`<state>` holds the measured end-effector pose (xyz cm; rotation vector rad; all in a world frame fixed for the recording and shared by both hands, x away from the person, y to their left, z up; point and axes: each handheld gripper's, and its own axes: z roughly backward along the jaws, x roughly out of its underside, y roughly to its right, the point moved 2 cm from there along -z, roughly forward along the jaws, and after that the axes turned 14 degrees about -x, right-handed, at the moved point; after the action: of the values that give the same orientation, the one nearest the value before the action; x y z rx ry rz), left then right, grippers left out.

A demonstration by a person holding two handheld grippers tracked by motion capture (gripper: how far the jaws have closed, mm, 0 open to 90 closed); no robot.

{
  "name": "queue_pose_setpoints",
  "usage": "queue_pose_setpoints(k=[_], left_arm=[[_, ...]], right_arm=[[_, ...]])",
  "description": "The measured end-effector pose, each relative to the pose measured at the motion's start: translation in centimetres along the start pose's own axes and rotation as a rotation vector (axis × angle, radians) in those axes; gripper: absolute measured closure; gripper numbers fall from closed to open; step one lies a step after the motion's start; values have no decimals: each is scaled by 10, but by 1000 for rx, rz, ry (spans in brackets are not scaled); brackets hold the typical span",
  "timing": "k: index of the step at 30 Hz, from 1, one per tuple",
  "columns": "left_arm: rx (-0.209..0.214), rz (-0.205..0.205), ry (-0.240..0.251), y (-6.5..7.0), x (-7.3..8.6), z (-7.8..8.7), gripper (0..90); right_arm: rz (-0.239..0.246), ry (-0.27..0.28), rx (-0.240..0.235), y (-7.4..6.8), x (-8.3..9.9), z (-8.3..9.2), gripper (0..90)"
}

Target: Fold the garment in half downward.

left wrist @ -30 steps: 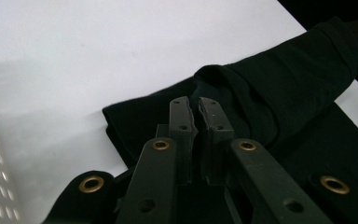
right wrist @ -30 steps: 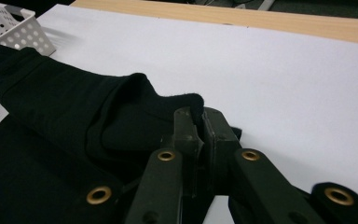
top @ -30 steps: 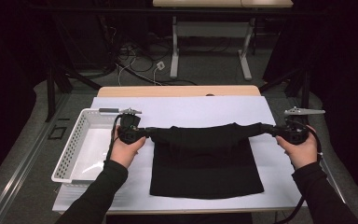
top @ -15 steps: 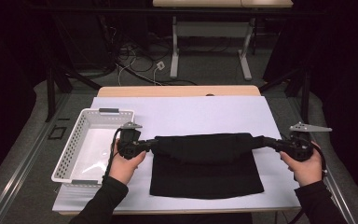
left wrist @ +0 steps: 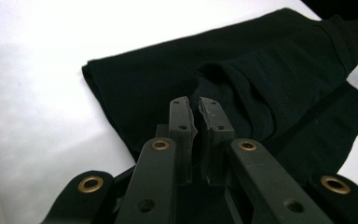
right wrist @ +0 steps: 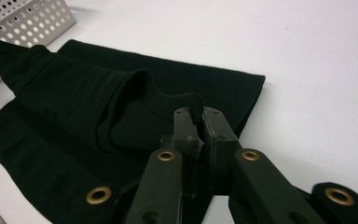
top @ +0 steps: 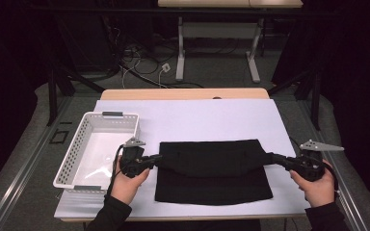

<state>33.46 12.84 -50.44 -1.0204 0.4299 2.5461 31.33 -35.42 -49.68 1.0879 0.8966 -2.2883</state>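
No text, label, brand, number or sign can be read in these pictures. The black cloth (top: 214, 171) has a plain surface without any print or tag. The white basket (top: 98, 144) has only rows of holes in its walls and no writing. The white table (top: 192, 118) carries no marks. The grippers have brass rivets and dark metal parts, but no letters stand on them.

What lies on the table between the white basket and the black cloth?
Between the white basket and the black cloth, the high view shows the left gripper, shut on the cloth's left end.
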Motion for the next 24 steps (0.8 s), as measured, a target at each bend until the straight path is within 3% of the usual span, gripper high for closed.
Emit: queue_pose_setpoints(k=[11, 18, 24], left_arm=[[-37, -29, -21, 6, 12, -10, 794], [-78, -46, -14, 6, 10, -11, 552], [-67, -46, 7, 10, 4, -18, 418]], right_arm=[[-5, -31, 27, 1, 11, -12, 833], [3, -16, 72, 1, 12, -10, 634], [52, -20, 68, -4, 9, -21, 527]])
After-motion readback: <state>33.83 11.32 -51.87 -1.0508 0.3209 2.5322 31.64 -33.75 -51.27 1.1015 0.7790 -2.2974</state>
